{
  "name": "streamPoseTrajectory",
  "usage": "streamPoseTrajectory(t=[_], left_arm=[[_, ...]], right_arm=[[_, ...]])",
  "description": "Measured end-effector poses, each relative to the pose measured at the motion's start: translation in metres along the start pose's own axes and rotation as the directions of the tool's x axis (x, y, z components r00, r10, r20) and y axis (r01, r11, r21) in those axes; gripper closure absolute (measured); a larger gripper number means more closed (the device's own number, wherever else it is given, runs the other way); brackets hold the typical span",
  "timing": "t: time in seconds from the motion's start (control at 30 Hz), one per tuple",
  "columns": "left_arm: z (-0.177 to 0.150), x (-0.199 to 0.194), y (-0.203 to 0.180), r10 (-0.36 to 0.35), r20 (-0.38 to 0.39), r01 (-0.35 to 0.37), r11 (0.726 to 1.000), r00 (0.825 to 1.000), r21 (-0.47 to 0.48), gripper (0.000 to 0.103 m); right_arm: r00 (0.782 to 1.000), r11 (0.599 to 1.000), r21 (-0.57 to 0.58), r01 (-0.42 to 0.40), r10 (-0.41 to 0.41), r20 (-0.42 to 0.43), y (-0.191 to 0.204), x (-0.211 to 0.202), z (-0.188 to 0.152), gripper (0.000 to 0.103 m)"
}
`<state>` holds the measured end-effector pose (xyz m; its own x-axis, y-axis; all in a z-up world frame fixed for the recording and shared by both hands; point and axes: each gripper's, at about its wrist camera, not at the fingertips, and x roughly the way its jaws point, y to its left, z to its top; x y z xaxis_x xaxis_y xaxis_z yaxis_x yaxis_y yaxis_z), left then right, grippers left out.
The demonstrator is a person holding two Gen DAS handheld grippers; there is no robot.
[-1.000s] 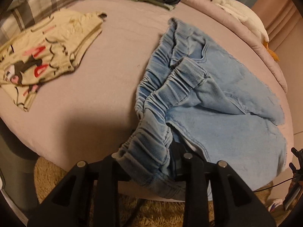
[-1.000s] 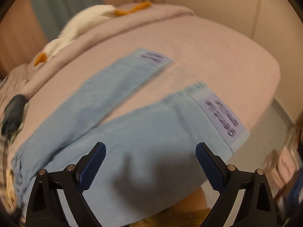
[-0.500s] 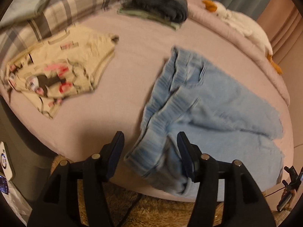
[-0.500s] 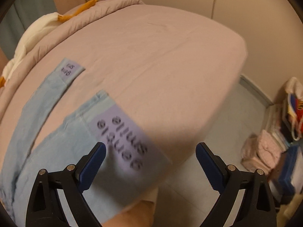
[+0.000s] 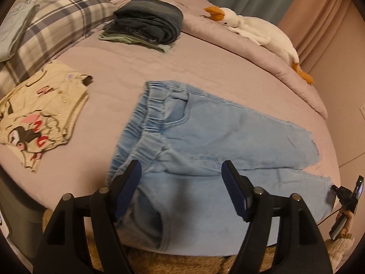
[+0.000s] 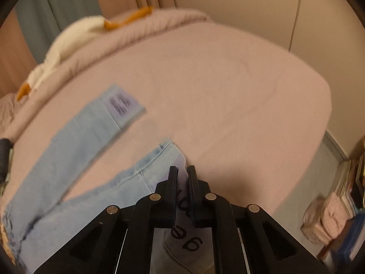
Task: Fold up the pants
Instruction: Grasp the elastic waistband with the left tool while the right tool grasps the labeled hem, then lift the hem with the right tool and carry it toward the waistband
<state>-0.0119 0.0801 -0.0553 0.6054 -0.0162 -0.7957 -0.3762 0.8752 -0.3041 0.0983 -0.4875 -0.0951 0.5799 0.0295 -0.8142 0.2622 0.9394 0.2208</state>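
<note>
**Pink bed, pale denim pants, one hem clamped**

Pink bedding [image 5: 127, 73] fills both views, and the light blue pants [image 5: 205, 137] are laid flat on it at the centre and lower right of the left wrist frame, waistband toward the centre, legs running to the right edge. In the right wrist frame the near leg's lilac printed cuff [image 6: 182, 228] is seen at bottom centre, pinched between the jaws of the right gripper [image 6: 182, 170], which have just been closing onto it. The other leg's cuff [image 6: 123, 105] is seen lying flat at left centre, blurred. The left gripper [image 5: 181, 171] is held above the seat of the pants with its jaws released, having just been opening, and no cloth is pressed between them. A cream printed garment [image 5: 38, 116] lies at the left, a stack of dark folded clothes [image 5: 146, 22] at upper centre, a plaid pillow [image 5: 54, 22] at upper left, and a white plush goose [image 5: 255, 34] at upper right.
</note>
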Motion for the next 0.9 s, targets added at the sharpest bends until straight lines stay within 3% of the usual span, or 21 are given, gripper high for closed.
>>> streamPoseTrajectory(t=[0.07, 0.17, 0.23, 0.3, 0.33, 0.37, 0.47, 0.53, 0.6, 0.63, 0.7, 0.8, 0.9], left_arm=[[0.001, 0.013, -0.003, -0.008, -0.035, 0.008, 1.000, 0.999, 0.001, 0.029], [0.000, 0.029, -0.003, -0.011, -0.095, 0.010, 1.000, 0.995, -0.012, 0.029], [0.002, 0.034, -0.003, -0.011, -0.114, 0.009, 1.000, 0.993, -0.016, 0.029], [0.009, 0.036, -0.005, -0.002, -0.112, 0.001, 1.000, 0.994, -0.014, 0.025], [0.012, 0.036, -0.007, 0.000, -0.103, -0.002, 1.000, 0.995, -0.014, 0.018], [0.019, 0.036, -0.009, -0.002, -0.079, 0.000, 1.000, 0.997, -0.019, 0.015], [0.032, 0.040, -0.018, -0.014, -0.045, 0.013, 0.999, 0.999, -0.030, 0.008], [0.038, 0.045, -0.024, -0.034, -0.047, 0.033, 0.999, 0.998, -0.033, 0.008], [0.042, 0.053, -0.030, -0.054, -0.056, 0.052, 0.998, 0.997, -0.040, 0.008], [0.044, 0.057, -0.032, -0.060, -0.062, 0.057, 0.997, 0.996, -0.047, 0.008], [0.047, 0.063, -0.033, -0.054, -0.069, 0.049, 0.997, 0.996, -0.065, 0.008], [0.050, 0.066, -0.032, -0.023, -0.057, 0.018, 0.996, 0.998, -0.092, 0.008], [0.050, 0.066, -0.030, -0.008, -0.049, 0.003, 0.995, 0.999, -0.102, 0.008]], right_arm=[[0.999, 1.000, 0.009, 0.025, -0.024, -0.028, -0.004, 0.013, -0.004, 0.094], [0.986, 0.996, 0.007, 0.092, -0.090, -0.140, -0.011, 0.052, -0.014, 0.094], [0.987, 0.993, -0.009, 0.119, -0.119, -0.107, -0.007, 0.046, -0.017, 0.093], [0.977, 0.987, -0.010, 0.163, -0.163, -0.137, 0.000, 0.037, -0.010, 0.075], [0.978, 0.986, -0.001, 0.168, -0.167, -0.127, 0.007, 0.029, -0.003, 0.059], [0.983, 0.989, 0.000, 0.151, -0.150, -0.104, 0.012, 0.019, 0.003, 0.046], [0.998, 0.999, -0.033, 0.022, -0.024, -0.054, 0.056, -0.009, 0.025, 0.025], [0.991, 0.991, -0.055, -0.118, 0.114, -0.077, 0.096, -0.013, 0.039, 0.023], [0.963, 0.970, -0.060, -0.237, 0.227, -0.142, 0.134, -0.001, 0.051, 0.022], [0.956, 0.965, -0.058, -0.255, 0.242, -0.167, 0.149, 0.005, 0.054, 0.022], [0.945, 0.961, -0.089, -0.261, 0.236, -0.225, 0.202, 0.030, 0.057, 0.022], [0.937, 0.970, -0.057, -0.235, 0.211, -0.279, 0.242, 0.070, 0.069, 0.023], [0.939, 0.994, -0.024, -0.110, 0.096, -0.330, 0.272, 0.126, 0.079, 0.023]])
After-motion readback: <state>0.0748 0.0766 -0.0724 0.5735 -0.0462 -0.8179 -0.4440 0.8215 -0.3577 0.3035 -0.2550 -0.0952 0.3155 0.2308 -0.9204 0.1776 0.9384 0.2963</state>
